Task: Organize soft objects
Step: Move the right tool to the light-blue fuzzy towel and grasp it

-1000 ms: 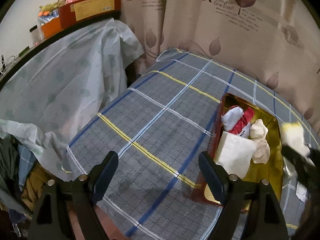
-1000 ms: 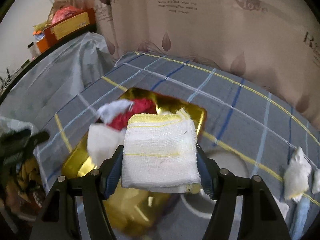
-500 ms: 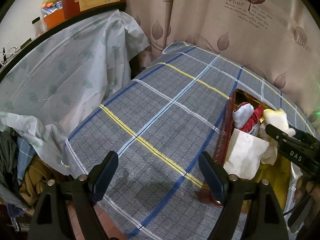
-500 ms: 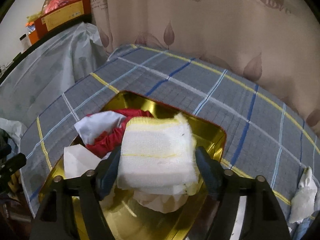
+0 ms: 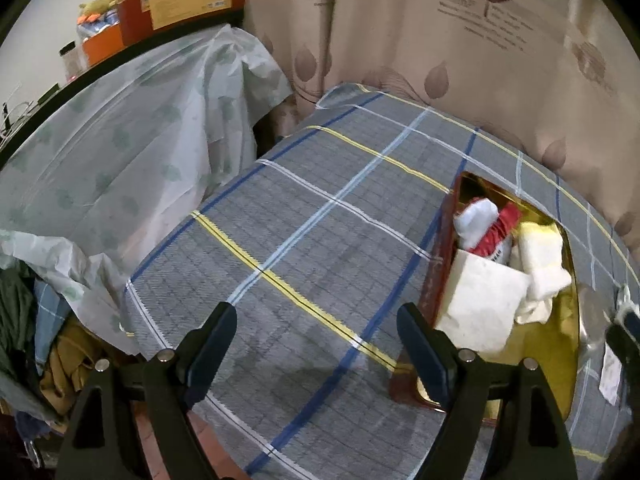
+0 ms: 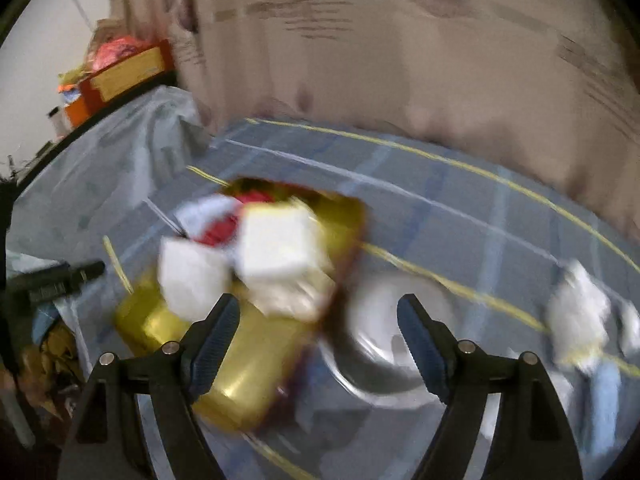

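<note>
A gold tray (image 5: pixel 568 360) (image 6: pixel 240 380) sits on the plaid tablecloth (image 5: pixel 320 240). In it lie a white cloth (image 5: pixel 480 300), a red and white piece (image 5: pixel 492 228) and a folded white cloth with yellow edging (image 5: pixel 540 252) (image 6: pixel 280 240). My right gripper (image 6: pixel 318 312) is open with nothing between its fingers, hovering near the tray's right edge; this view is blurred. My left gripper (image 5: pixel 314 314) is open and empty over bare tablecloth, left of the tray.
A metal dish (image 6: pixel 384 340) stands just right of the tray. Crumpled white cloths (image 6: pixel 576 320) and a pale blue item (image 6: pixel 604 392) lie further right. A plastic-draped side table (image 5: pixel 120 152) carries boxes (image 5: pixel 180 4). Curtain behind; clothes (image 5: pixel 24 320) heaped beyond the table's left edge.
The right gripper carried the yellow-edged cloth over the tray, opened and let it go there, then drew back to the right. The left gripper stayed put.
</note>
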### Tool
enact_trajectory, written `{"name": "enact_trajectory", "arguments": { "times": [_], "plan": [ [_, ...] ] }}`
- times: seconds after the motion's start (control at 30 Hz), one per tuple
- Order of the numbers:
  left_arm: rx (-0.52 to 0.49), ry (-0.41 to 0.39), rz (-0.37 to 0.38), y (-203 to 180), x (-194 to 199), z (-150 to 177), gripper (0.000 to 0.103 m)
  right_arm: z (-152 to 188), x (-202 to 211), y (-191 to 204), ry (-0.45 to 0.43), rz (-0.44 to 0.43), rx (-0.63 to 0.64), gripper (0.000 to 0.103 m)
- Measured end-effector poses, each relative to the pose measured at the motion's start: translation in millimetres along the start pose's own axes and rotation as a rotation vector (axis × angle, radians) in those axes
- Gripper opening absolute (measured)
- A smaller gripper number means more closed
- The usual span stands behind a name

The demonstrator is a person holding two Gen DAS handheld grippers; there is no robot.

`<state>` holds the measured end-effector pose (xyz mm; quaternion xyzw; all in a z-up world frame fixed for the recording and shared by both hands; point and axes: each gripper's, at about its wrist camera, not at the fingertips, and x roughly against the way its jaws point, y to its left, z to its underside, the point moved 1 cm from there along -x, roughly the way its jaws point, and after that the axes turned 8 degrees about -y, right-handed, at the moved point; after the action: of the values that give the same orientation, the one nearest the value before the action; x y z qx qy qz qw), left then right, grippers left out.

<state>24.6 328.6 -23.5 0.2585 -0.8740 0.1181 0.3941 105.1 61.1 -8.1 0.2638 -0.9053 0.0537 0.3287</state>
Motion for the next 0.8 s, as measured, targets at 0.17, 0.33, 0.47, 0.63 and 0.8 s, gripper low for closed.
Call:
{"name": "enact_trajectory", "arguments": {
  "times": [0.17,0.33,0.47,0.63,0.8],
  "plan": [
    [-0.041,-0.011,-0.002,-14,5,4,0.085,40,44,-72,0.023,0.150,-0.074,0.078],
    [-0.088,-0.024,-0.003,-31,12,9,0.084,68,79,-159,0.030,0.336,-0.167,0.079],
    [-0.149,-0.048,0.023,-52,23,10,0.084,91,94,-216,0.045,0.448,-0.216,0.082],
    [-0.220,-0.043,0.082,-85,39,12,0.085,113,93,-261,0.072,0.479,-0.261,0.082],
    [-0.301,-0.020,0.145,-131,51,22,0.084,125,78,-279,0.081,0.458,-0.291,0.082]
  ]
}}
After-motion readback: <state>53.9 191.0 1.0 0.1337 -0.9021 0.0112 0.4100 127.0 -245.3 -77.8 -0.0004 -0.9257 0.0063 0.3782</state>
